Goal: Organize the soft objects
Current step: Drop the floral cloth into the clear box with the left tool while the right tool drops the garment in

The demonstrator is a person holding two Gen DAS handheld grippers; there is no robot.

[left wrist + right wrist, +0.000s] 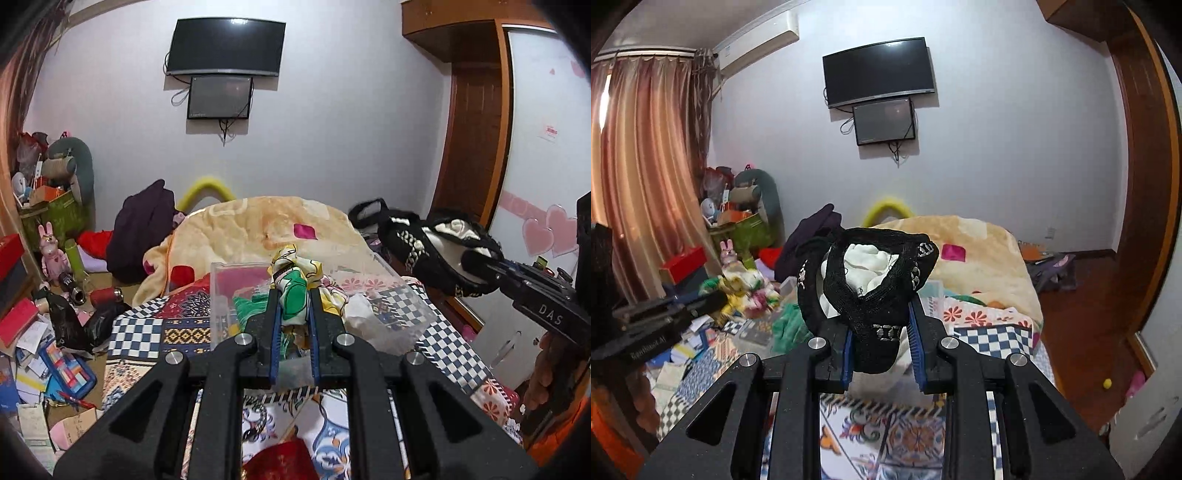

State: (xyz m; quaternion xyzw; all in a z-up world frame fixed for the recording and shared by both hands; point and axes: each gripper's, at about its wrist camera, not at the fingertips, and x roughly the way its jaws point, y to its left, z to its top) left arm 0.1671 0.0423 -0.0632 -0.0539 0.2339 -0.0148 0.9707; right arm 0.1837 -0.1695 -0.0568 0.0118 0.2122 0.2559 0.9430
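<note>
Left hand-held gripper [293, 302] pinches a limp yellow-green-white printed cloth [293, 284] over the clear plastic bin [221, 295] on the bed. Right hand-held gripper [881, 328] clamps a floppy black knit white-lined slipper [871, 280] midair. Both look light and squishy, so grab bunched middles.

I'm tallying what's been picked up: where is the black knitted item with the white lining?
The black knitted item is held in the right gripper, raised above the patterned bedspread, right of the clear plastic box.
</note>
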